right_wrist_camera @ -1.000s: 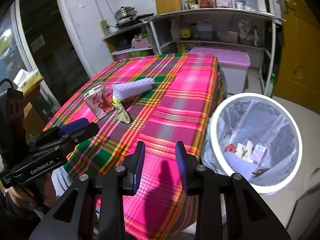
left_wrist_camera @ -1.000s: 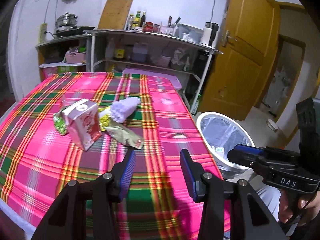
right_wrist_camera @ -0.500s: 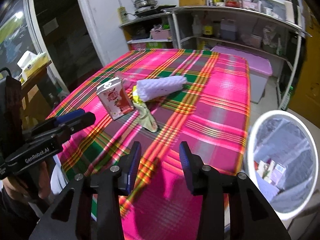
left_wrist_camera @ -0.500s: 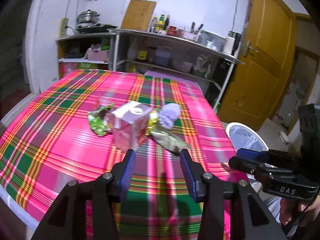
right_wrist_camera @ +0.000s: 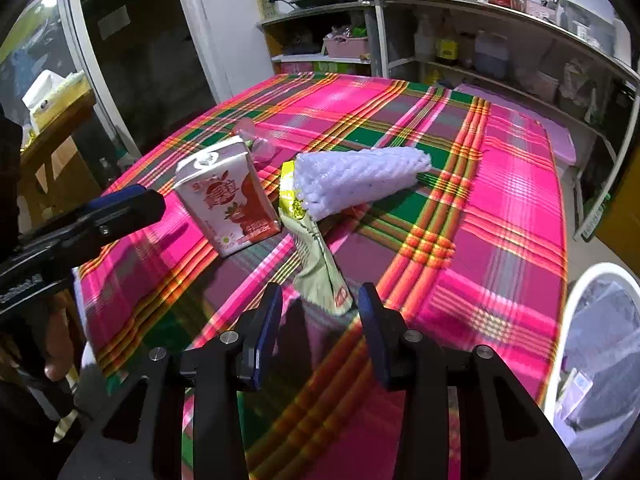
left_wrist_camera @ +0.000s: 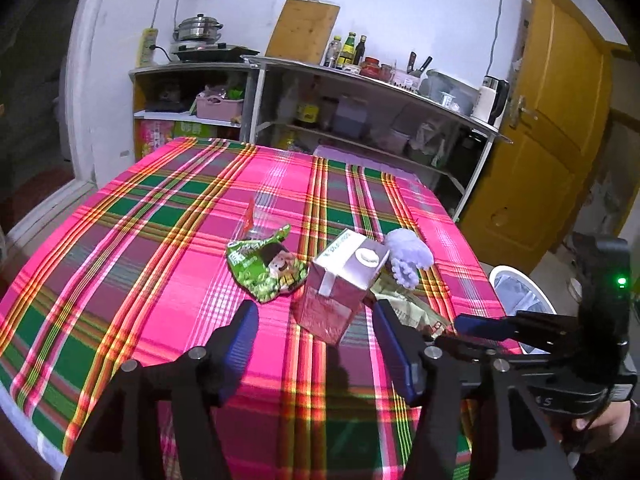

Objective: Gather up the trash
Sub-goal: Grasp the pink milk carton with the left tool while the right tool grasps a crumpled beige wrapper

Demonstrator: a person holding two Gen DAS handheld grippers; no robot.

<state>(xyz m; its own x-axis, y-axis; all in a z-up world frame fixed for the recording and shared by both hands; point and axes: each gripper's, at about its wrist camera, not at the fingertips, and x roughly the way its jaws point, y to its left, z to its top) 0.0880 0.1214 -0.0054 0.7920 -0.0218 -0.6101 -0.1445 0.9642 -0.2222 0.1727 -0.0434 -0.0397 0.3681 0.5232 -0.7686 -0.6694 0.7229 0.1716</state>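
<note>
Evidently the approach step of the collecting is in hand: both grippers hang over the near edge of the plaid table (left_wrist_camera: 120, 264) with nothing picked up yet. Taking the red drink carton (left_wrist_camera: 340, 284) as the landmark, the left gripper (left_wrist_camera: 314, 332) sits just in front of it, jaws spread wide and empty with the carton framed between them. The right gripper (right_wrist_camera: 318, 312), jaws likewise spread, hovers just short of the pale green wrapper (right_wrist_camera: 320, 268), which lies to the right of the carton (right_wrist_camera: 230, 196). A white foam net sleeve (right_wrist_camera: 360, 184) lies behind and right of the carton, and a green snack bag (left_wrist_camera: 266, 270) lies to its left. The white-rimmed bin (right_wrist_camera: 600, 344) stands on the floor well to the right (already holding some scraps). Next, I judge, each gripper must advance, close on its piece, then carry it to the bin.
</note>
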